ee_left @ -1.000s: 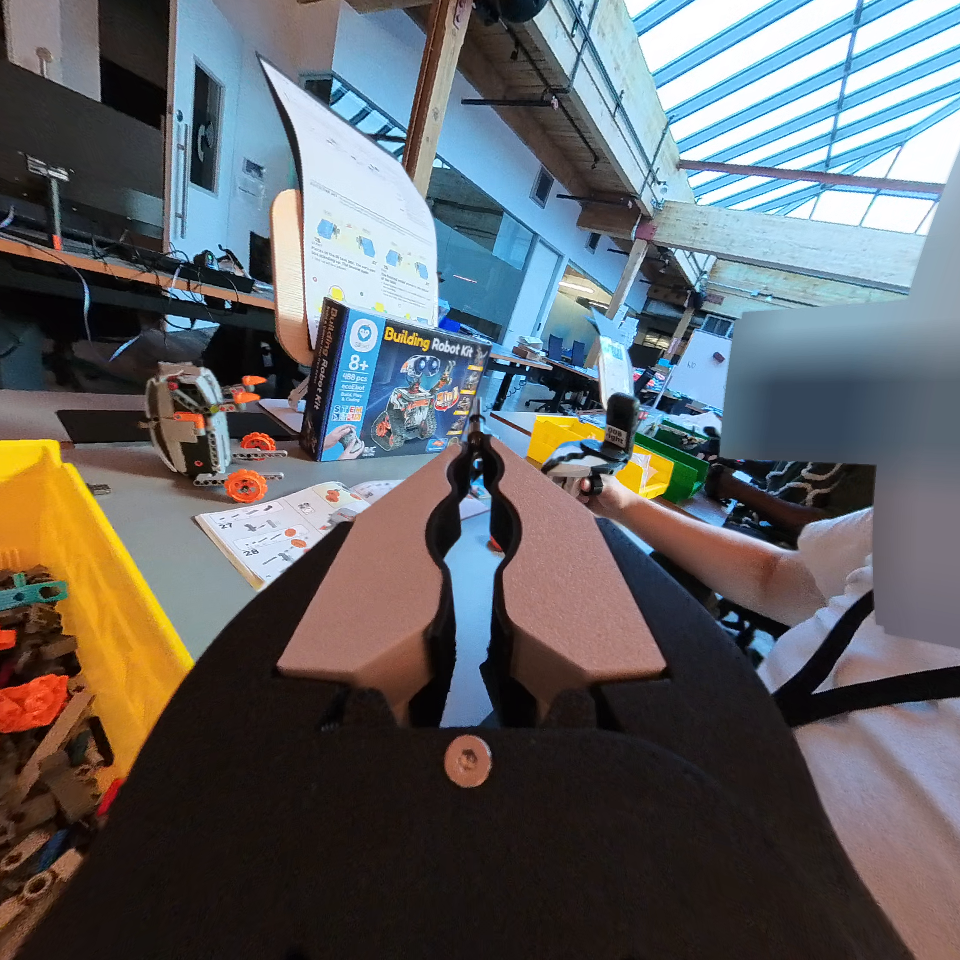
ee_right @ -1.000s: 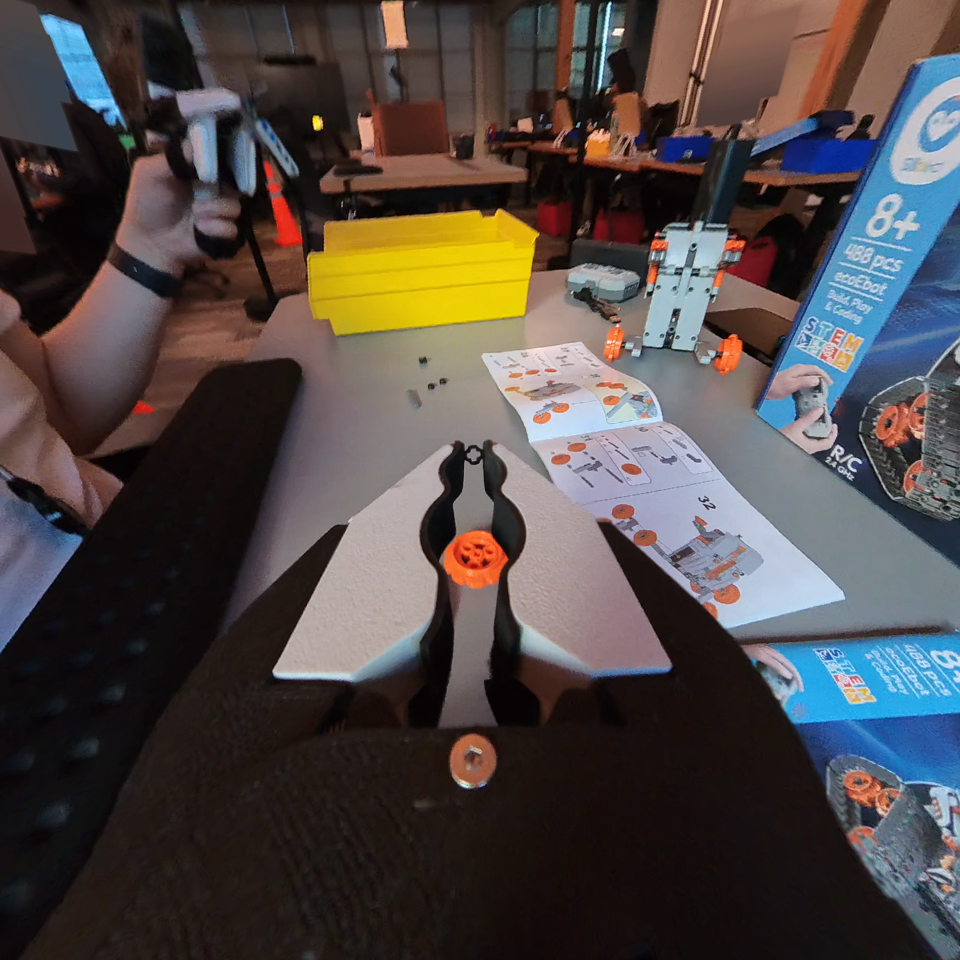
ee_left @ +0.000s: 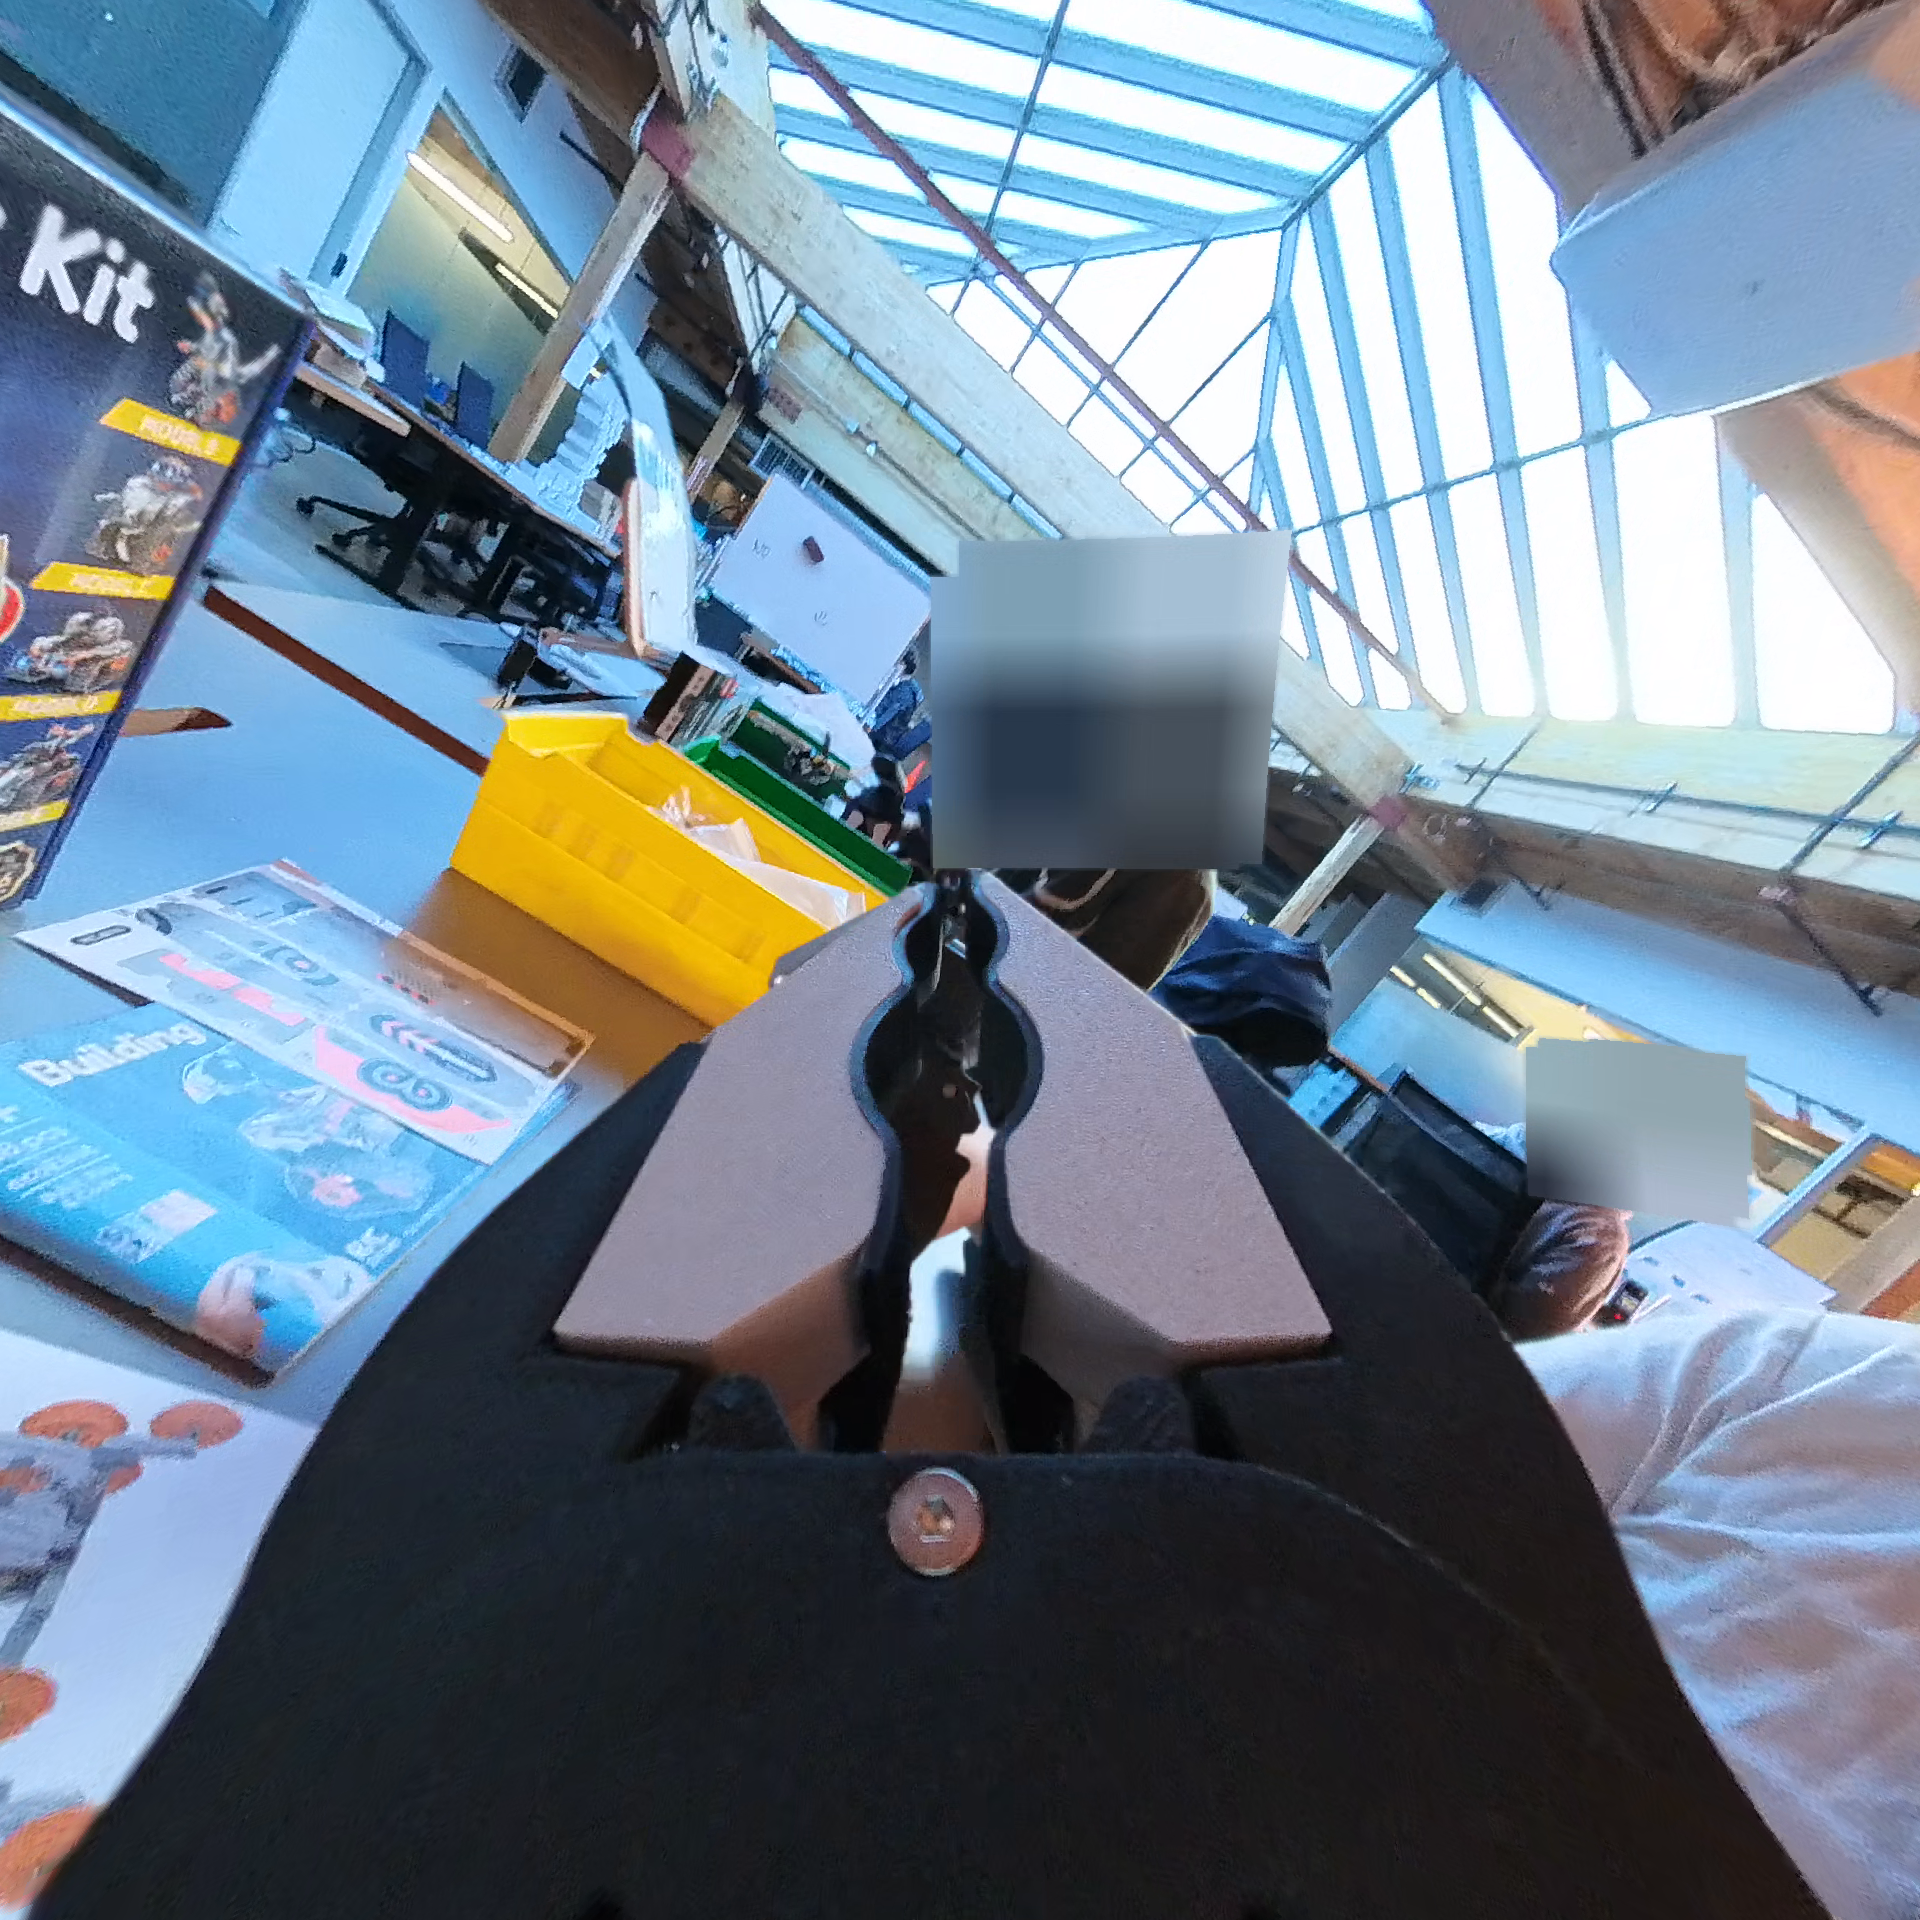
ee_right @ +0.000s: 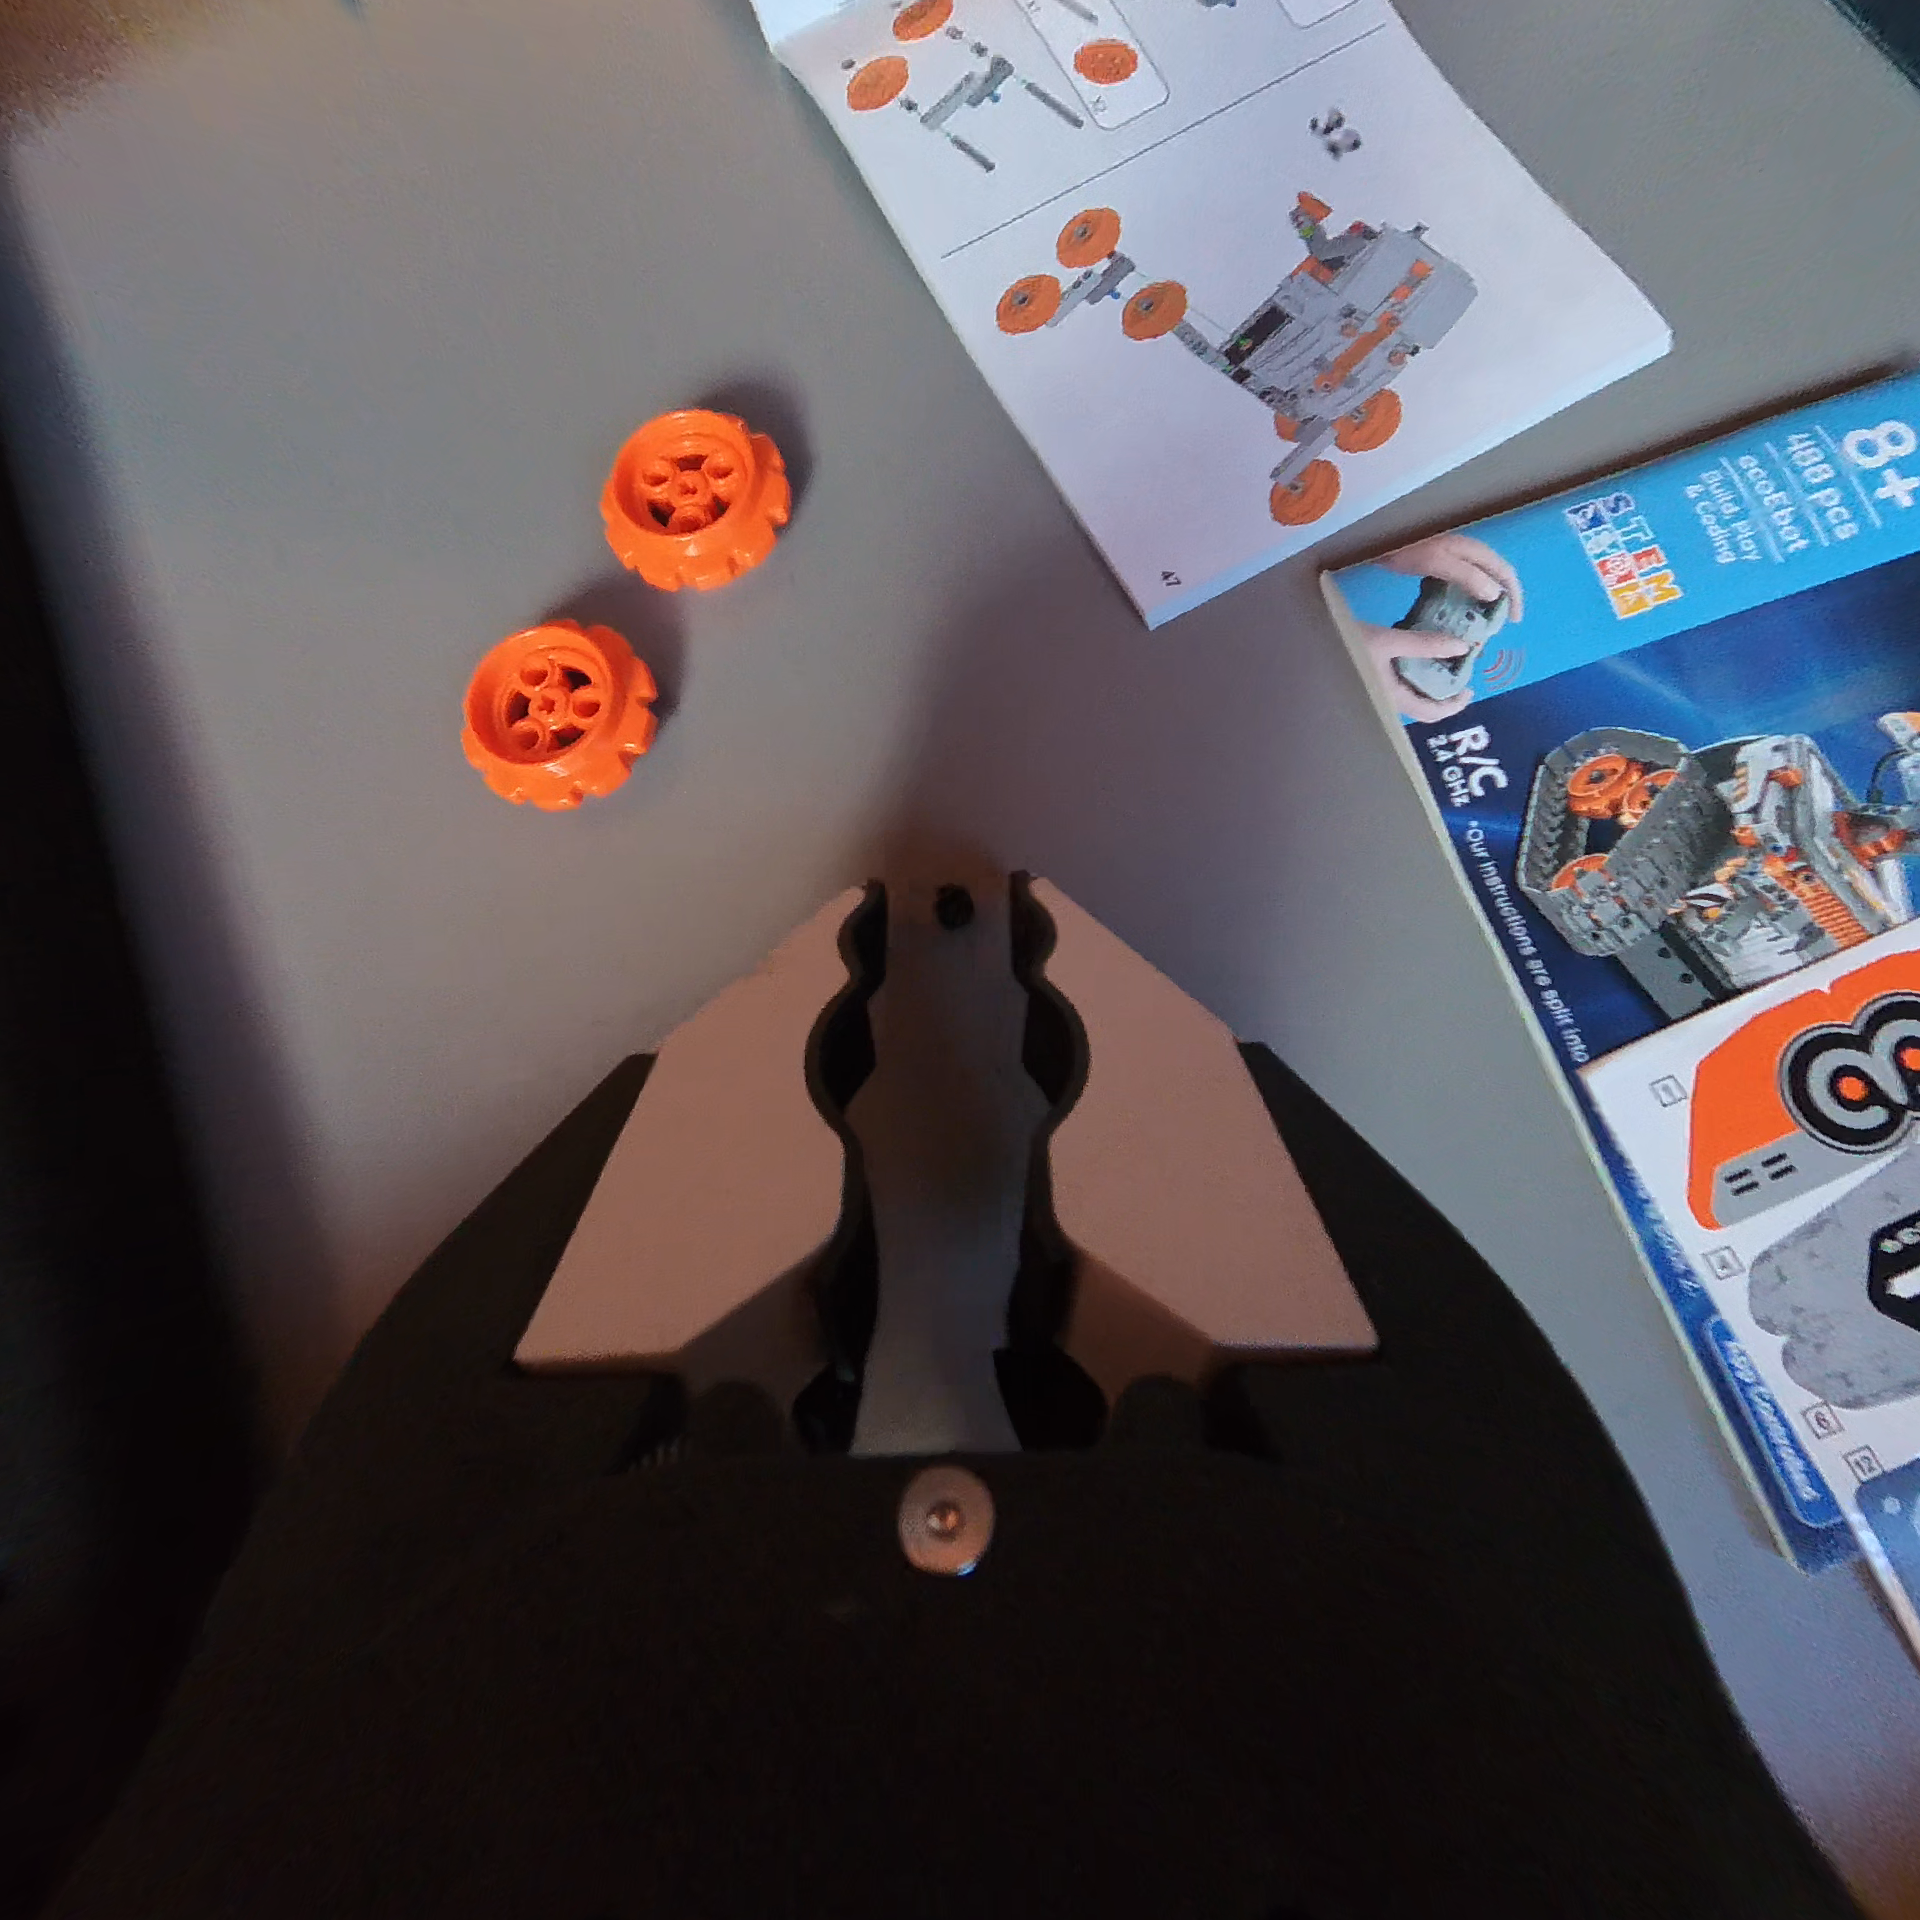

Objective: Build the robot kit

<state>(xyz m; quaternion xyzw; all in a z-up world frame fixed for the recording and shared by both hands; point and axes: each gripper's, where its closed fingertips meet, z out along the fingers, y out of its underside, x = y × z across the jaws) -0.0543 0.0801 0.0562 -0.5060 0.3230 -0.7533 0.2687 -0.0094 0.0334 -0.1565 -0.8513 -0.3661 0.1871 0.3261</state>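
Though the left wrist view is tilted steeply toward the skylight, part of the table shows along its left edge: a blue kit box (ee_left: 104, 499) cut off at the upper left, a flat blue booklet (ee_left: 239, 1143) below it, and a yellow bin (ee_left: 623, 862) with a green bin (ee_left: 800, 800) behind it near the middle. Mosaic patches cover parts of the centre and right. The left gripper (ee_left: 951, 894) has its jaws pressed together at the tips, and a thin dark sliver sits there; I cannot tell whether it is a held piece or background.

Looking down at the grey table (ee_right: 312, 260), the right wrist view is slightly blurred. Two orange wheels (ee_right: 694, 499) (ee_right: 559, 715) lie side by side at the middle left, well clear of the right gripper (ee_right: 948, 896), whose jaws stand parted and empty. A small black pin (ee_right: 951, 909) lies on the table between the tips. An open instruction sheet (ee_right: 1247, 260) runs off the top edge, and the blue booklet (ee_right: 1714, 883) is cut off at the right.
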